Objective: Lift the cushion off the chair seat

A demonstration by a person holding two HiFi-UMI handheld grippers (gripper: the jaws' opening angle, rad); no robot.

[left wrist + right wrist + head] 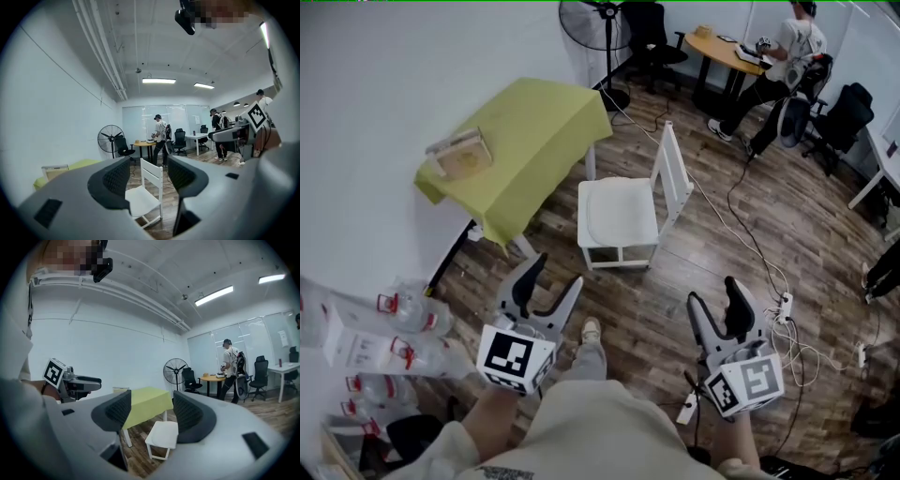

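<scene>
Left gripper (pixel 555 277) and right gripper (pixel 715 292) hold fingers apart, empty.

I see a white, smooth-painted chair (pixel 623 249) on dark wood-plank floor (pixel 694 281). Far left, the table's yellow-green cloth (pixel 534 131) looks matt.

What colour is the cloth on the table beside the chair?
The cloth is plain yellow-green, with no pattern. The head view shows it best.

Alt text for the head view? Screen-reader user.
Seen from above, the left gripper and right gripper, both open and empty, point toward a white chair with a white cushion on its seat, not yet reached. A yellow-green-clothed table stands to its left.
</scene>
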